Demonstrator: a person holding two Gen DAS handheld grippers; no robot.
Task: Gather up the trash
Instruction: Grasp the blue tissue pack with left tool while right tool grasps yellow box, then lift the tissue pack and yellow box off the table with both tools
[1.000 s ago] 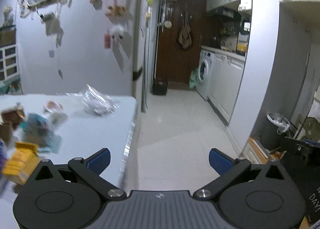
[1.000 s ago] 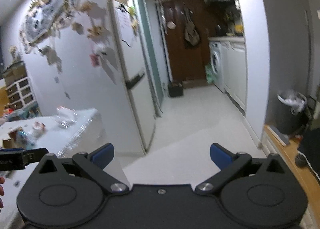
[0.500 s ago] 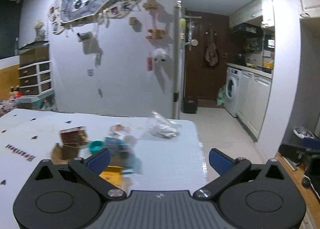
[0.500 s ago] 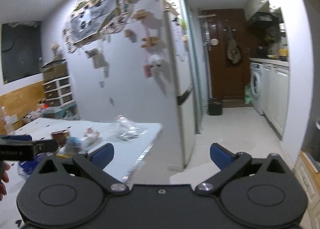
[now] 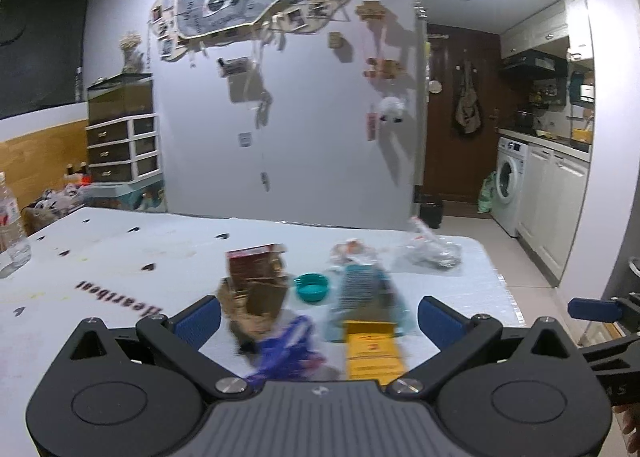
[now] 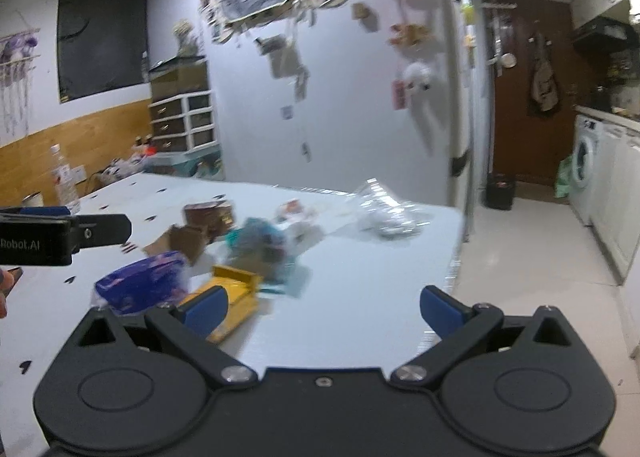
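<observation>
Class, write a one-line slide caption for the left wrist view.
Open left gripper faces a pile of trash on the white table.

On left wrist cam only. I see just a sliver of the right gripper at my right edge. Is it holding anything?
Observer: No. The right gripper is open with nothing between its fingers, and it points over the table near the hallway-side edge.
Operator: The purple thing under my jaws is a smear. What is it?
Observer: The right wrist view shows a purple packet lying on the table, just left of the yellow box.
Operator: Anything at far left that I miss?
Observer: What looks like a small tin stands beside the water bottle.
</observation>
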